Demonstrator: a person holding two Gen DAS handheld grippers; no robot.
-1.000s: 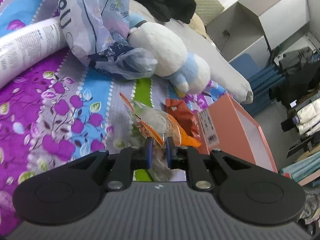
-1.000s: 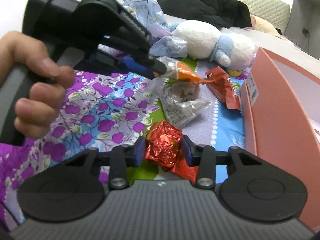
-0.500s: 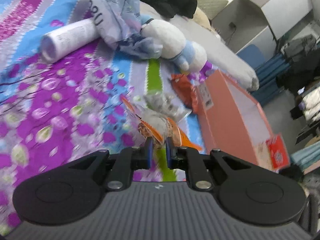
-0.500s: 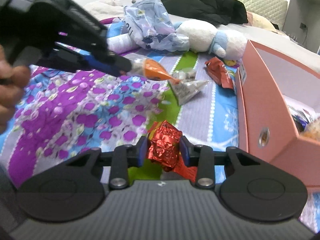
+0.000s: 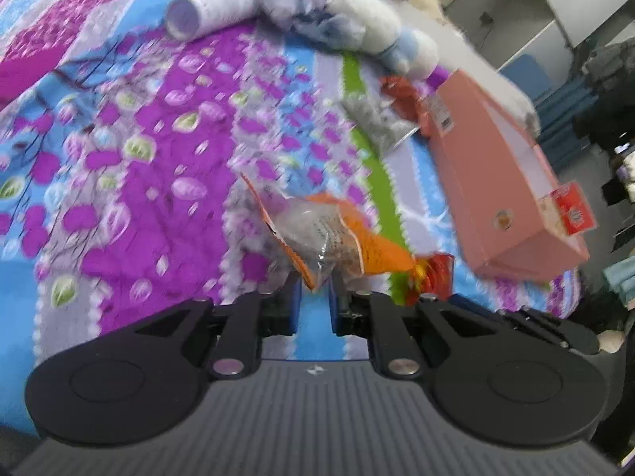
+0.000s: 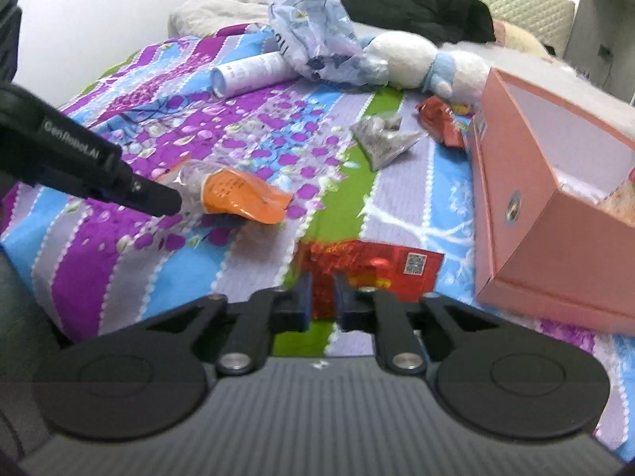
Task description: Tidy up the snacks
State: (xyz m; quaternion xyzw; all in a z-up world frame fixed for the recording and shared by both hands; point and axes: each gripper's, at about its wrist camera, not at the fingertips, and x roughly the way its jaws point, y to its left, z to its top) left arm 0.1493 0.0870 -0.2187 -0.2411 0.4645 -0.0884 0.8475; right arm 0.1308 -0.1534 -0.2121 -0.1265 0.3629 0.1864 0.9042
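Note:
My left gripper (image 5: 313, 293) is shut on the corner of an orange-and-clear snack packet (image 5: 329, 238), which hangs above the flowered bedspread. The right wrist view shows that same left gripper (image 6: 158, 198) and the orange packet (image 6: 234, 194) at the left. My right gripper (image 6: 321, 297) has its jaws closing tight on a red foil packet (image 6: 369, 265); the pads press on it. An open pink box (image 6: 535, 214) stands to the right with snacks inside. A grey clear packet (image 6: 381, 139) and a second red packet (image 6: 440, 119) lie on the bed beside the box.
At the far end of the bed lie a white-and-blue plush toy (image 6: 416, 59), a white tube (image 6: 250, 71), a crumpled plastic bag (image 6: 317, 35) and black clothes (image 6: 424, 4). The bed's edge drops off right of the pink box (image 5: 496, 182).
Both grippers have drawn back from the plush toy, carrying their packets, so more of the bed shows. The right jaws have squeezed narrower on the red foil packet.

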